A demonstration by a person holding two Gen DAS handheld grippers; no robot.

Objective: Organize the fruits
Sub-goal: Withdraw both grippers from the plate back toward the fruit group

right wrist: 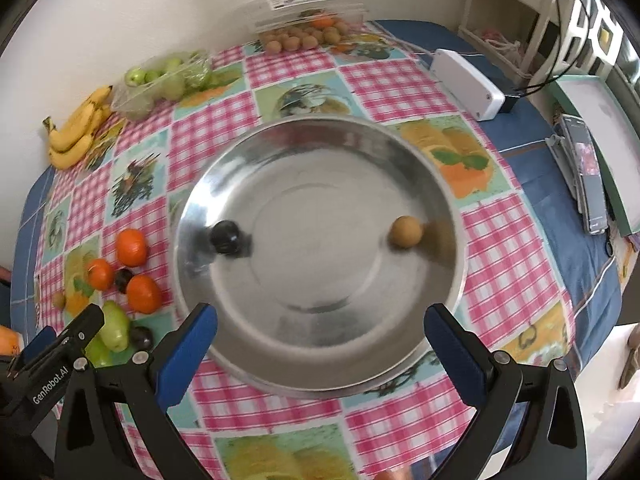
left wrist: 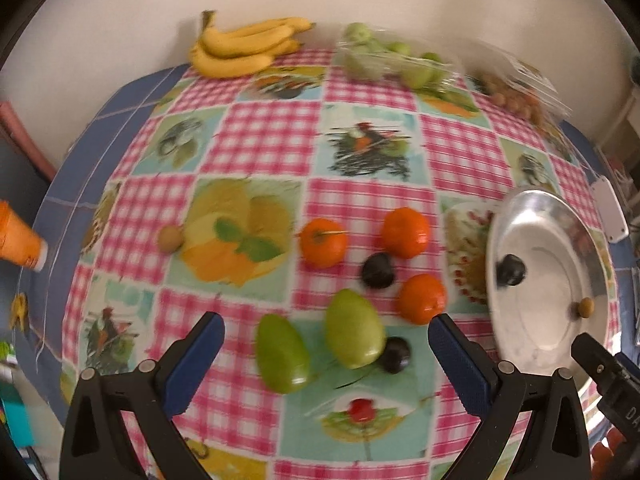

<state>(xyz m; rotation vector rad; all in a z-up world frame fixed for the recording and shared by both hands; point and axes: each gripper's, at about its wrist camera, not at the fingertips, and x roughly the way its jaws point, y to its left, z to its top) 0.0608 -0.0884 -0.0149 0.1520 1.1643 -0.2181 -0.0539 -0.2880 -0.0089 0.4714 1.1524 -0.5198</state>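
A wide metal bowl (right wrist: pixel 320 152) sits on the checked tablecloth and holds a dark plum (right wrist: pixel 226 237) at its left and a small brown fruit (right wrist: pixel 406 232) at its right. My right gripper (right wrist: pixel 320 336) hangs open over the bowl's near rim, holding nothing. In the left wrist view the bowl (left wrist: pixel 520 216) is at the right. Two green pears (left wrist: pixel 352 334) (left wrist: pixel 282 354), three oranges (left wrist: pixel 323 242) (left wrist: pixel 405 232) (left wrist: pixel 421 298) and two dark plums (left wrist: pixel 378 270) (left wrist: pixel 396 354) lie loose in front of my open, empty left gripper (left wrist: pixel 326 344).
A banana bunch (left wrist: pixel 244 46), a clear pack of green fruit (left wrist: pixel 392 62) and a clear box of small brown fruit (right wrist: pixel 304 36) line the far table edge. One small brown fruit (left wrist: pixel 170 238) lies alone at the left. A white device (right wrist: pixel 466 82) rests right of the bowl.
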